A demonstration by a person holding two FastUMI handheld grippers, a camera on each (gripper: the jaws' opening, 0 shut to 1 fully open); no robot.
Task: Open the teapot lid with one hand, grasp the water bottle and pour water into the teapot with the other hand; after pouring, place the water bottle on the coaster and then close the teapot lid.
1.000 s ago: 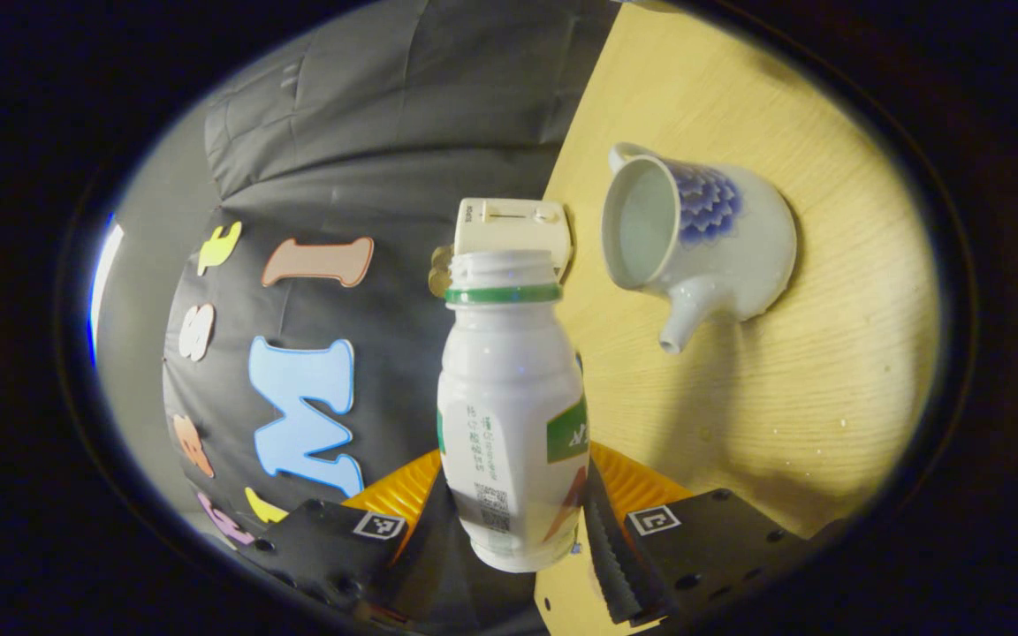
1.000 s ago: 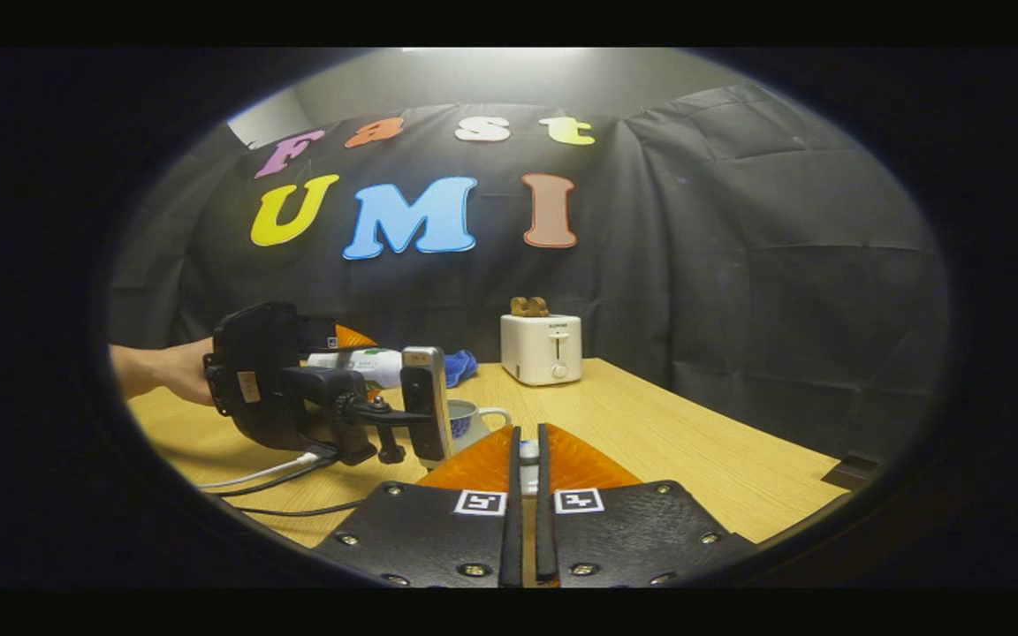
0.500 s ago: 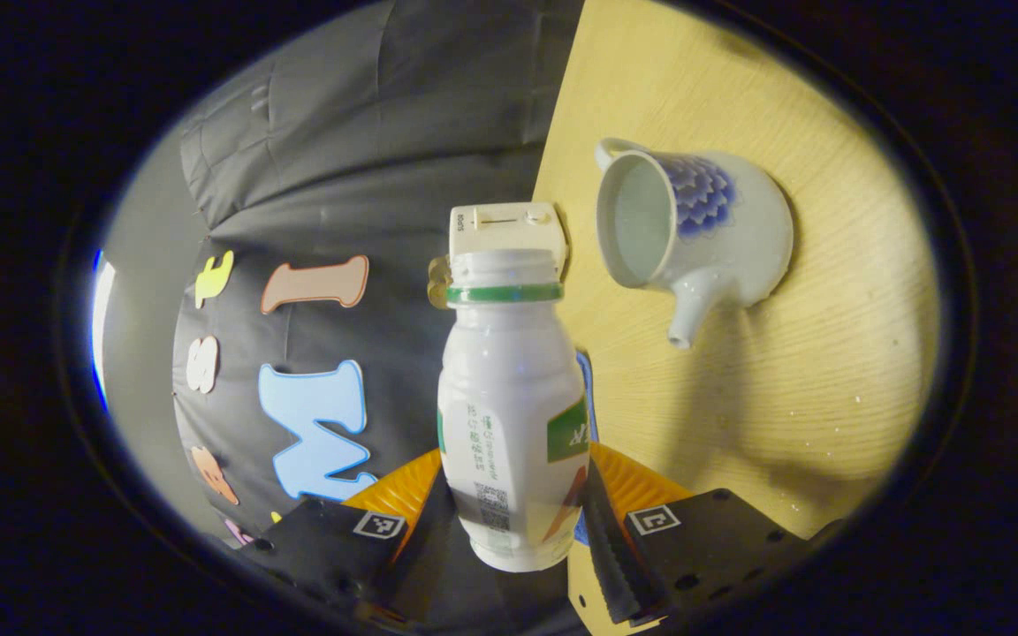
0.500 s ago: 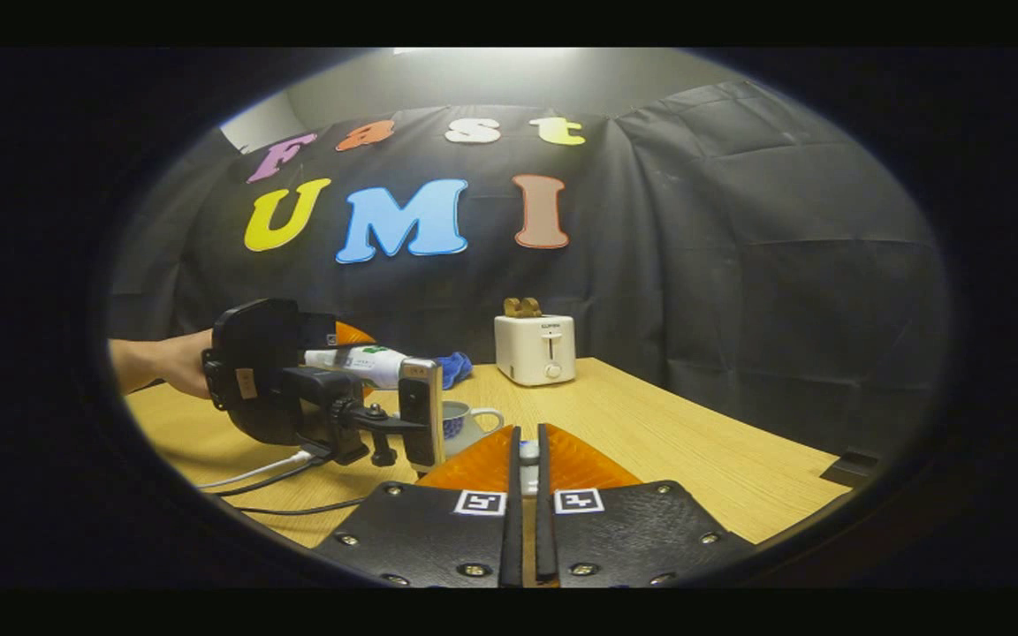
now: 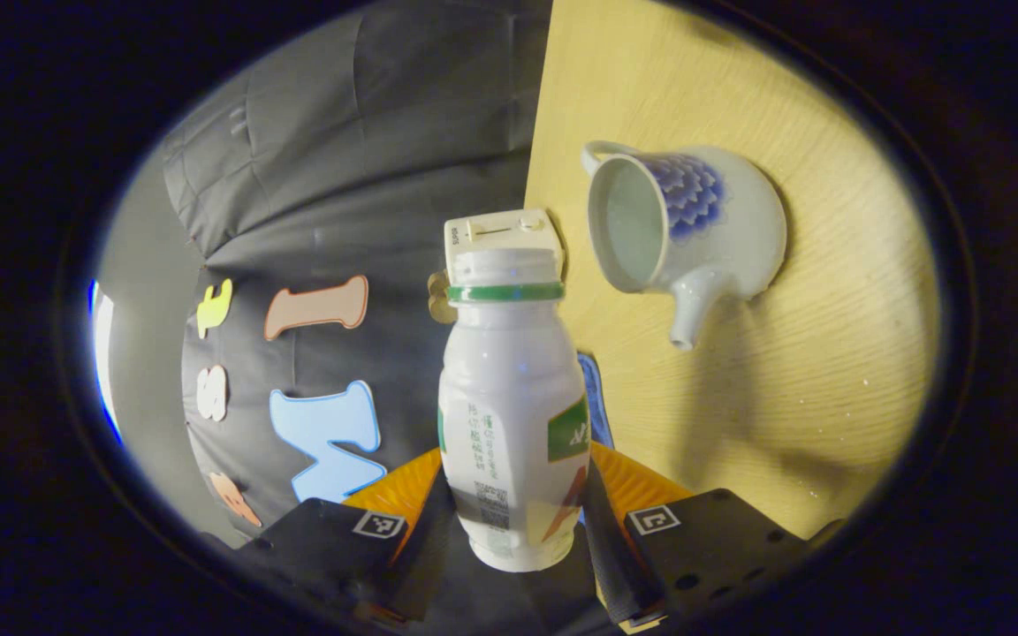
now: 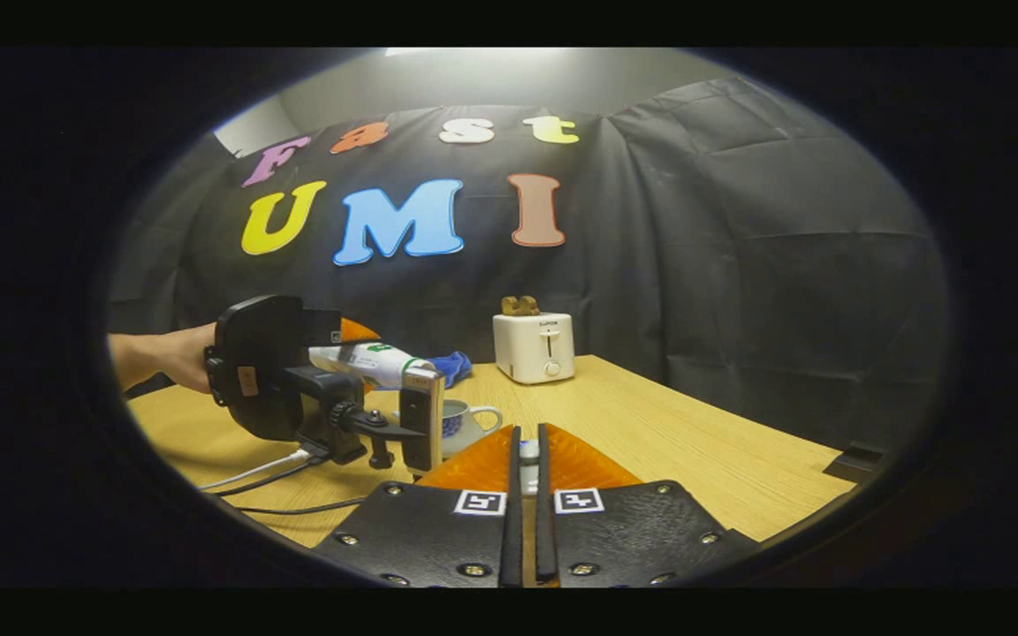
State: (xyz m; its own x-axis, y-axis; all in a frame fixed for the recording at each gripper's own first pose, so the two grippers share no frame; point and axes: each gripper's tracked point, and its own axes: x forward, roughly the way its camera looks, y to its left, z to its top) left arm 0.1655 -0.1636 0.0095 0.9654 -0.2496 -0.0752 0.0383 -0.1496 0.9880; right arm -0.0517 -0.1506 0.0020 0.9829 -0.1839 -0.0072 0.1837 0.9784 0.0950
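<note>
On the wooden tabletop (image 5: 827, 353) the teapot (image 5: 695, 234) stands already open, the left claw (image 5: 513, 508) is clamped on the tilted water bottle (image 5: 509, 406) beside it, the right claw (image 6: 527, 455) pinches the lid (image 6: 527, 452), so pouring, coaster placement and closing seem left.

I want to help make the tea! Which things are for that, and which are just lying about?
For the job:
water bottle, in the left tool
open teapot
likely the lid, pinched in the right tool
blue pad, maybe the coaster

Just lying about:
toaster with bread
cables on the table
</note>
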